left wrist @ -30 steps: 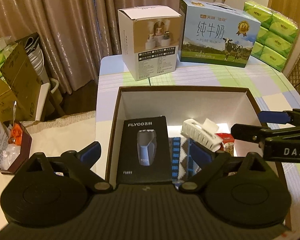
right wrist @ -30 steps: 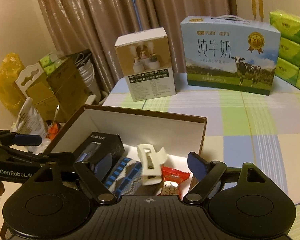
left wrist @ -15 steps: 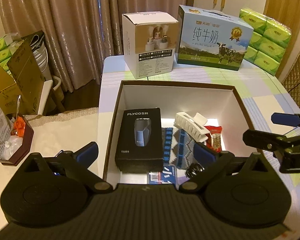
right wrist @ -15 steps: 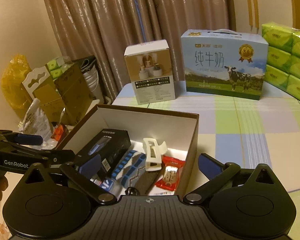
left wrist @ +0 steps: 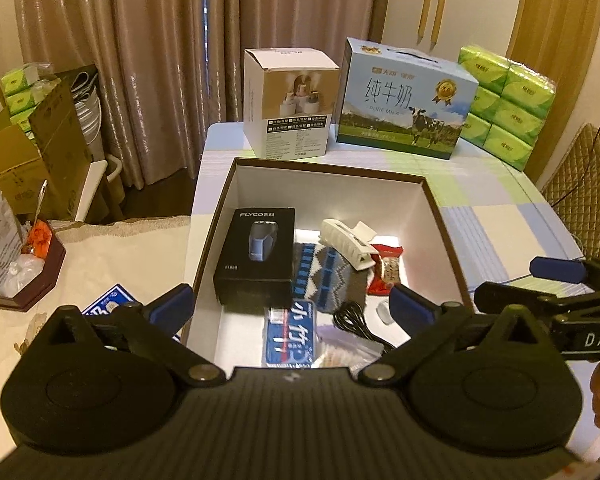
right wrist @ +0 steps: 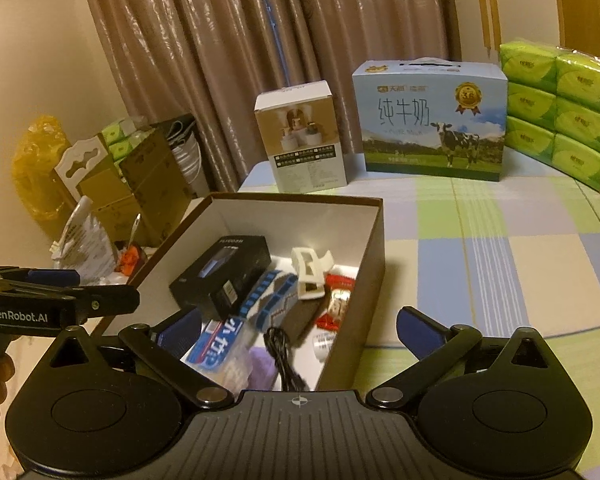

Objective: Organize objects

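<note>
An open brown box with white inside stands on the table. In it lie a black FLYCO shaver box, a white hair claw clip, a blue-and-grey knit cloth, a red snack packet, a blue tissue pack and a black cable. My left gripper is open and empty above the box's near edge. My right gripper is open and empty near the box's near right corner.
A white carton, a milk carton and green tissue packs stand at the table's far edge. Cardboard boxes and a small brown tray of clutter are on the left. A blue pack lies left of the box.
Both grippers have pulled back and risen from the box, so more of its near contents show: the tissue pack and cable. Both stay open and empty.
</note>
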`<state>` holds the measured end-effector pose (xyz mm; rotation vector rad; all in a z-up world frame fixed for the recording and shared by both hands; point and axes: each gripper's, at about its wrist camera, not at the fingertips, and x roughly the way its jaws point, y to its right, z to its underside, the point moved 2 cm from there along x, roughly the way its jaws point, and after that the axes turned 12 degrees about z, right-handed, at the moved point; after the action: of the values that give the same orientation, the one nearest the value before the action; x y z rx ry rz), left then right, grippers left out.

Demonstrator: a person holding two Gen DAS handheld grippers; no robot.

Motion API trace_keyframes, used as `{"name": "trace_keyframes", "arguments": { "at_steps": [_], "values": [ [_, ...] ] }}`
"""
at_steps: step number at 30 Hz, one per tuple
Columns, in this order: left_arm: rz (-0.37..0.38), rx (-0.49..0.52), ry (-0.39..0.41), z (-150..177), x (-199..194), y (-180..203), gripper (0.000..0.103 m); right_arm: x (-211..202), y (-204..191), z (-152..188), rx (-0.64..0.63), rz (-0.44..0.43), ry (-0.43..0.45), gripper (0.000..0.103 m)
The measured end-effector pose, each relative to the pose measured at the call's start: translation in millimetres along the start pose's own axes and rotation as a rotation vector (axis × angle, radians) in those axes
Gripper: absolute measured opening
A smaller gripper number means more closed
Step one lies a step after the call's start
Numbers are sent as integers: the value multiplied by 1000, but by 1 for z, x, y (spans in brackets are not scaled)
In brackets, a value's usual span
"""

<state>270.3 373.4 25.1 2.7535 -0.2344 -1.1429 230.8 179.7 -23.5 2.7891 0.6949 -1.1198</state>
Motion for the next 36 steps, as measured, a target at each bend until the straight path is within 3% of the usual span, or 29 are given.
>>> {"name": "trace_keyframes", "arguments": {
  "at_steps": [10,17,36],
  "values": [
    [-22,-16,30,42,-41,50,102,-52,30,34,-12,1,-11,101],
    [-14,-35,6,77,-61,96,102,-91,67,62,-4,24,-27,101],
    [29,-69,-57,153,-76,211,102,-179,162,133,23,96,-73,101]
  ]
}}
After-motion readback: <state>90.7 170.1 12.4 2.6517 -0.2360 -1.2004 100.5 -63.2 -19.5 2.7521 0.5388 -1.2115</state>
